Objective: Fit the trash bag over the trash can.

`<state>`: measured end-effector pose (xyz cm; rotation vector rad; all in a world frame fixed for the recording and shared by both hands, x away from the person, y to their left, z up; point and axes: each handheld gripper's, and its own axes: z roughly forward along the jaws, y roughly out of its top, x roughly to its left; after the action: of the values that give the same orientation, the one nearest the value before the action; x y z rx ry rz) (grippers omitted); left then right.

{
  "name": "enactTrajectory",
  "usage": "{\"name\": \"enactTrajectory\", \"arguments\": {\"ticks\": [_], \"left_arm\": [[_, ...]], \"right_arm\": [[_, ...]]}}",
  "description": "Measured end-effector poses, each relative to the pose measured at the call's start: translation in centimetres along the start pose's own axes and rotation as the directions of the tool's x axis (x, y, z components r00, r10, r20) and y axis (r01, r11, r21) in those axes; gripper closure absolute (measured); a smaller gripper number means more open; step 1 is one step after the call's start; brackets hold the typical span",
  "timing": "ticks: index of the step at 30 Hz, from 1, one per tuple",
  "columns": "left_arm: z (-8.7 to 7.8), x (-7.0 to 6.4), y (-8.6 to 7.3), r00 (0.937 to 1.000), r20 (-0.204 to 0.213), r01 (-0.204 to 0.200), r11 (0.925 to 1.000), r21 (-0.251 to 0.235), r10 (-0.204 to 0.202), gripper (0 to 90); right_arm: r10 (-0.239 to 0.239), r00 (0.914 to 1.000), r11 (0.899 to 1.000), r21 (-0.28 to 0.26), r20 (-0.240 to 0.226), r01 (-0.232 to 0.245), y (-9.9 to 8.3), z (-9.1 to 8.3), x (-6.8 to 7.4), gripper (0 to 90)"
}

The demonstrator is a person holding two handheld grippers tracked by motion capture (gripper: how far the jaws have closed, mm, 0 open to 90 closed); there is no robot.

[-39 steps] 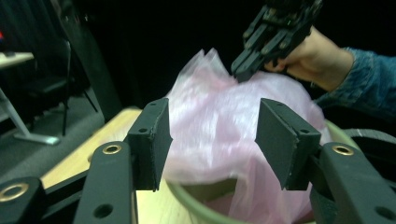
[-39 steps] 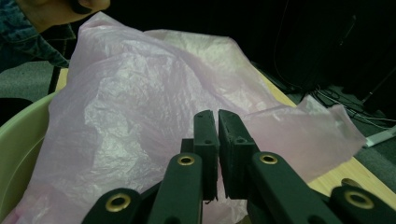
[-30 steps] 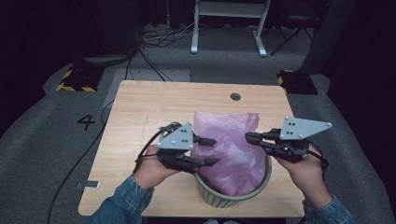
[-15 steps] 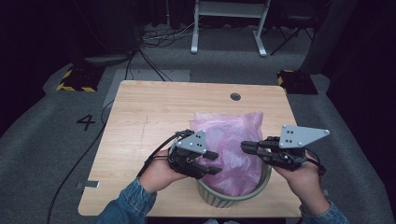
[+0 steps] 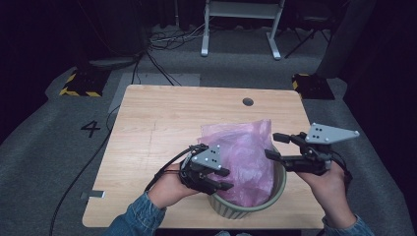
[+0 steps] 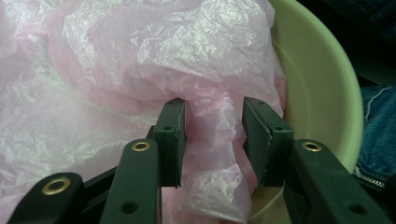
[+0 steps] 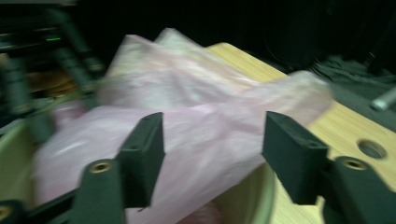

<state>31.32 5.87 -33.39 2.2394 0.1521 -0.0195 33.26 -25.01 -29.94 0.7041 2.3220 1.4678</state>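
Note:
A crumpled pink plastic bag (image 5: 246, 155) sits in a pale green round bin (image 5: 248, 212) near the table's front edge, and its top sticks up above the rim. My left gripper (image 5: 225, 179) is at the bin's left rim, open, with a fold of the bag (image 6: 140, 56) between its jaws (image 6: 212, 121); the bin's inner wall (image 6: 317, 84) lies to their right. My right gripper (image 5: 273, 145) hovers at the bin's right rim, open wide, pointing at the bag (image 7: 201, 107) without touching it. The right gripper view is blurred; its jaws (image 7: 212, 135) frame the bag above the bin's rim (image 7: 264, 196).
The wooden table (image 5: 167, 128) has a round cable hole (image 5: 248, 102) at the back right. Cables trail from the left gripper off the table's left edge. A white metal stand (image 5: 241, 24) is on the grey floor beyond the table.
The left gripper has dropped and moved right onto the bag at the bin's left rim. The right gripper has come lower and closer to the bin. The bag's top sits lower.

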Motion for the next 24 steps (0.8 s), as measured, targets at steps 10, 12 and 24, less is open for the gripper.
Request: {"name": "enactTrajectory", "arguments": {"ticks": [10, 12, 24], "left_arm": [[-0.7, 0.5, -1.1, 0.9996, 0.005, 0.027, 0.9986, -0.044, -0.027, 58.4], [-1.0, 0.6, -1.3, 0.9995, 0.0, 0.033, 0.9974, -0.065, -0.033, 55.7], [-4.0, 0.7, 0.8, 0.996, -0.087, 0.008, 0.9862, -0.165, -0.023, 46.6]], "right_arm": [[0.104, 0.9946, 0.988, 0.113, -0.006, -0.102, 0.0, 3.8, -3.3, 53.3], [0.078, 0.9967, 0.99, 0.123, -0.021, -0.075, 0.1, 4.0, -3.0, 68.1], [-0.219, 0.9748, 0.976, -0.009, -0.041, 0.219, 1.1, 1.7, 1.1, 89.3]]}}
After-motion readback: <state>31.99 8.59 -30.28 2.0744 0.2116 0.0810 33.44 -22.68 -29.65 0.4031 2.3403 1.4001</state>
